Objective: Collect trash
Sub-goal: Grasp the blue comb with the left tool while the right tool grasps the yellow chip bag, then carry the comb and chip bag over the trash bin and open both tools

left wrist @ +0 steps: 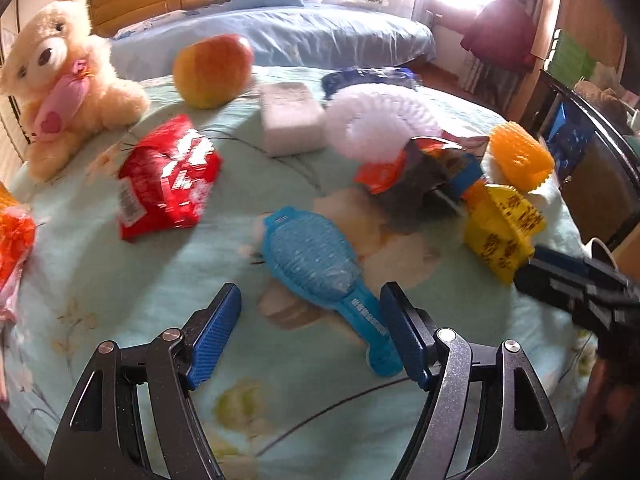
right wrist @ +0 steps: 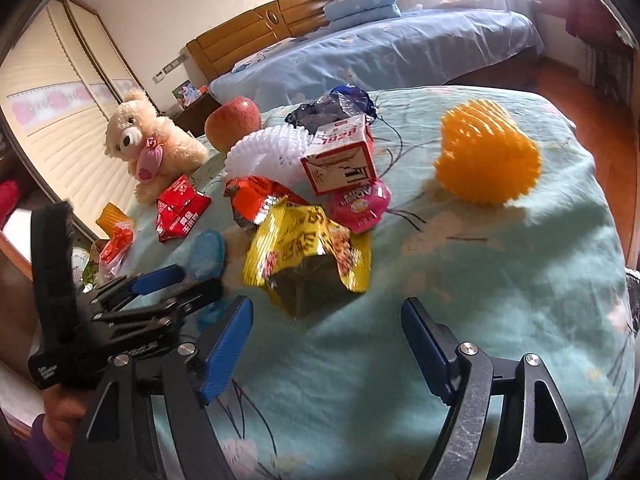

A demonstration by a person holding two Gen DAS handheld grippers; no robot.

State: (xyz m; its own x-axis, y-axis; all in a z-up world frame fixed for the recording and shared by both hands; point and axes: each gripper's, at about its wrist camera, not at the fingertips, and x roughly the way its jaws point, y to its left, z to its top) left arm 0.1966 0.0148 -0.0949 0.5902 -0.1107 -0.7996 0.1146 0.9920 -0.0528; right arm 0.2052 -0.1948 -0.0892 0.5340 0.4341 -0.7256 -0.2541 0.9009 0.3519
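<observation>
Trash lies on a light green bedspread (right wrist: 460, 300). A crumpled yellow snack wrapper (right wrist: 308, 248) lies just ahead of my open, empty right gripper (right wrist: 326, 328). Behind it are an orange-red wrapper (right wrist: 256, 198), a pink packet (right wrist: 362, 206), a red-and-white carton (right wrist: 342, 160) and a dark blue bag (right wrist: 340, 104). A red snack bag (left wrist: 168, 178) lies left of centre in the left wrist view. My left gripper (left wrist: 310, 308) is open and empty, just above a blue hairbrush (left wrist: 320, 272). The yellow wrapper (left wrist: 500, 232) shows at its right.
A teddy bear (left wrist: 60, 80), an apple (left wrist: 212, 70), a grey sponge block (left wrist: 290, 116), white foam netting (left wrist: 372, 120) and orange foam netting (right wrist: 486, 156) also lie on the bedspread. An orange packet (left wrist: 14, 236) is at the left edge. A blue bed (right wrist: 380, 52) stands behind.
</observation>
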